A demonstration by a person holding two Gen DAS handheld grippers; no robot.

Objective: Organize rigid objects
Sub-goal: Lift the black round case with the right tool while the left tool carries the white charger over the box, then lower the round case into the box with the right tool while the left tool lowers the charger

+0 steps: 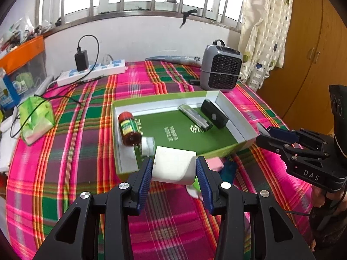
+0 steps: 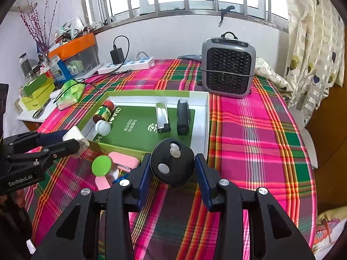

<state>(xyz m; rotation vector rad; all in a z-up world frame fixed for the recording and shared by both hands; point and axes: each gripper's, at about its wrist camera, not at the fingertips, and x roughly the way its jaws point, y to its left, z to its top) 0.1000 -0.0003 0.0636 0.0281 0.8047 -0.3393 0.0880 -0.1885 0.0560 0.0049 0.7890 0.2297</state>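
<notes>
Left tongs (image 1: 173,169) clamped on a white block (image 1: 173,165), blue pads pressed to both flanks, held just above the near rim of the green tray (image 1: 243,127). Right tongs (image 2: 173,169) clamped on a black round device (image 2: 172,162), a coin-like disc and a grey button on its face, likewise lifted just short of the tray's near edge.

Step in hand, by judgement: two rigid items picked up and carried toward the tray for sorting. Next move probably calls for easing each forward over the near wall, lowering onto bare green floor, then parting the tongs without knocking what lies inside.

Already in the tray: a brown jar (image 1: 128,129) with red cap lying on its side, a small white bottle (image 1: 148,144) beside it, a silver lighter-like piece (image 1: 195,119) and a black rectangular gadget (image 1: 214,113) near the far right corner.

Left outside, near the tray's front on the plaid tabletop (image 2: 260,130): a pink item (image 2: 124,161) and a green-lidded container (image 2: 101,165).

Writing: "DAS" on the right tool body, "GenRobot.AI" on the left one; white characters printed on the tray floor, too small to read, and big letters at its edge partly hidden.
</notes>
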